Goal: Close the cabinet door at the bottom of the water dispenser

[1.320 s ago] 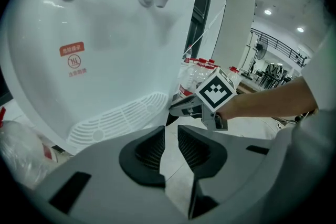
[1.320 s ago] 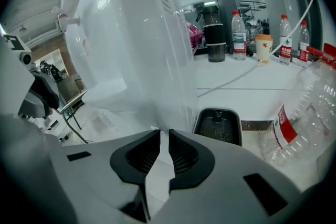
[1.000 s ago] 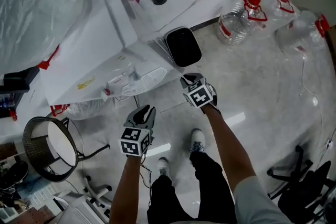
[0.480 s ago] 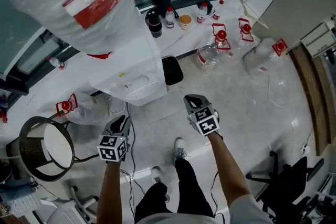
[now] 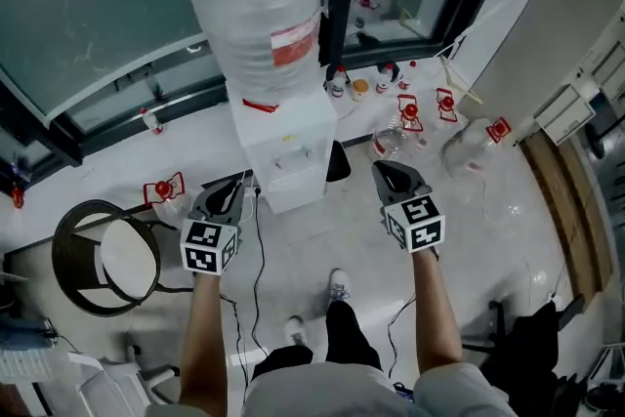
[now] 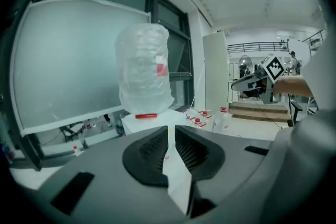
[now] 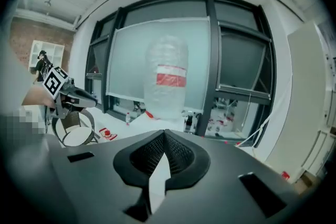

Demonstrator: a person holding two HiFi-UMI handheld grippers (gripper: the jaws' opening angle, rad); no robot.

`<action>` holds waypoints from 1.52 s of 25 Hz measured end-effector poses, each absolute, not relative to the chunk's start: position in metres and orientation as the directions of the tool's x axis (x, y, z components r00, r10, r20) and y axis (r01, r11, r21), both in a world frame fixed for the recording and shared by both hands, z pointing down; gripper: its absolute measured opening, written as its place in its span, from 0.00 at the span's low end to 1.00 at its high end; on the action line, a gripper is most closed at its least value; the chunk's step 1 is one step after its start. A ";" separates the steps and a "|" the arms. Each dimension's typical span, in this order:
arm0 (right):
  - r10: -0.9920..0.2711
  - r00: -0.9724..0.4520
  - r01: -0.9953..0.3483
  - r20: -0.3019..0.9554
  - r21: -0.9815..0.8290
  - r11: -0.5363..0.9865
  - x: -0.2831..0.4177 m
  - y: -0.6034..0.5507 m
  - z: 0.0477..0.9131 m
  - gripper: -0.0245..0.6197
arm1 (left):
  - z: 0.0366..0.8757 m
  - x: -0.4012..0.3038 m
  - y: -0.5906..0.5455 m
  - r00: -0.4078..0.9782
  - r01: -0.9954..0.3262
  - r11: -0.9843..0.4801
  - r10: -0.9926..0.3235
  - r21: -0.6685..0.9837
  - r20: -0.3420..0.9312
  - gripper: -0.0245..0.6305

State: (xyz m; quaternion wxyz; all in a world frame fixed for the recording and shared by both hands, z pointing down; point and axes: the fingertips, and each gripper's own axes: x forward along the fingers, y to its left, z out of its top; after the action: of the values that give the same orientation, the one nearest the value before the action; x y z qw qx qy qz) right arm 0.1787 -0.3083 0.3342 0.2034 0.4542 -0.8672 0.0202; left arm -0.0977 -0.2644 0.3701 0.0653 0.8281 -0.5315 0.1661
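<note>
The white water dispenser [image 5: 288,146] stands by the glass wall, with a big plastic-wrapped bottle [image 5: 259,5] on top. Its lower front [image 5: 293,195] looks flat and white; I cannot make out the cabinet door's edge from here. My left gripper [image 5: 227,195] hovers left of the dispenser's base and my right gripper [image 5: 391,173] to its right, both clear of it. In the left gripper view the jaws [image 6: 171,131] stand together with only a thin slit and nothing between. The right gripper's tips [image 7: 164,134] meet, empty, facing the bottle [image 7: 167,81].
A round wire basket [image 5: 103,254] stands at the left. Empty red-capped water bottles [image 5: 469,142] lie on the floor at the right, and small bottles [image 5: 361,88] line the window ledge. A cable [image 5: 259,249] runs over the floor by my feet. A chair base [image 5: 527,337] is at lower right.
Both grippers have risen away from the dispenser's base and spread apart. The head view has lifted, so the whole dispenser and bottle now show from farther off.
</note>
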 end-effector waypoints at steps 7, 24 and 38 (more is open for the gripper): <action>-0.819 -0.518 -0.786 0.248 0.239 0.570 0.128 -0.244 0.234 0.08 | 0.281 -0.105 -0.216 0.450 -0.842 -0.504 -0.854 -0.195 0.263 0.12; -0.782 -0.603 -0.697 0.157 0.373 0.612 0.077 -0.140 0.137 0.08 | 0.149 -0.093 -0.120 0.499 -0.823 -0.482 -0.866 -0.301 0.025 0.08; -0.769 -0.621 -0.699 0.154 0.334 0.632 0.077 -0.109 0.148 0.08 | 0.146 -0.093 -0.085 0.494 -0.827 -0.474 -0.869 -0.303 0.011 0.07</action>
State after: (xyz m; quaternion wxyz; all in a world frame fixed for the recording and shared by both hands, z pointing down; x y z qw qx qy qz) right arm 0.0771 -0.1092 0.1476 0.1425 0.4114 -0.8920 -0.1213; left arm -0.0931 -0.0853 0.1463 -0.1297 0.8546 -0.4962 0.0817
